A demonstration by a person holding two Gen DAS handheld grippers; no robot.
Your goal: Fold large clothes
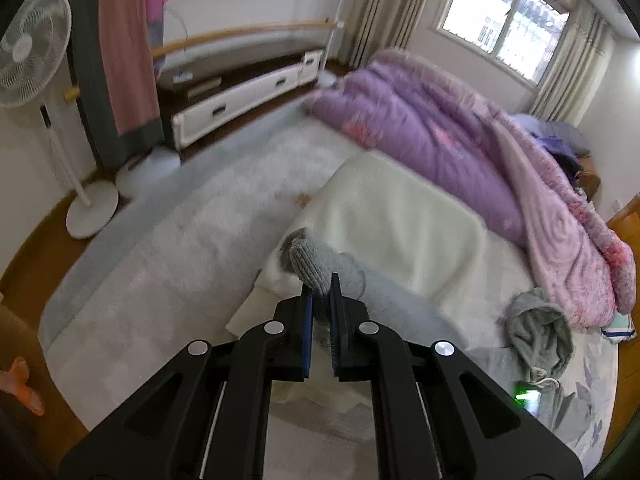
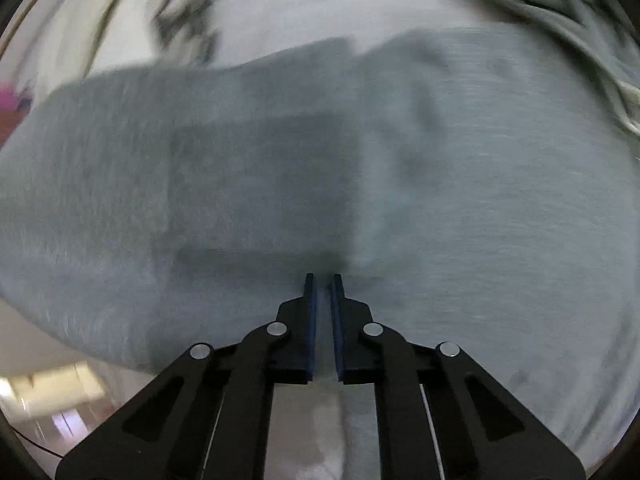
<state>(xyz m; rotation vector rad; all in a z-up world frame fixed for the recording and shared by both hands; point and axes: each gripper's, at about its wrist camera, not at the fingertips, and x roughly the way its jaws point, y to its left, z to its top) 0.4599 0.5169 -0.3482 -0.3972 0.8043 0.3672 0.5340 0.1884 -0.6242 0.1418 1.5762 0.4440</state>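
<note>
Left wrist: grey hoodie's cuff (image 1: 310, 266) (ribbed) pinched in left hand-held gripper (image 1: 322, 286).

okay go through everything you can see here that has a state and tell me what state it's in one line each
left gripper: jaws shut on the ribbed sleeve cuff
right gripper: jaws nearly closed, grey fabric between them
grey hoodie: spread across the bed, not yet folded
hood: crumpled, drawcord loose
purple quilt: bunched along the far side of the bed
cream blanket: lying flat
standing fan: blades blurred; cannot tell whether running
window curtains: drawn open
</note>
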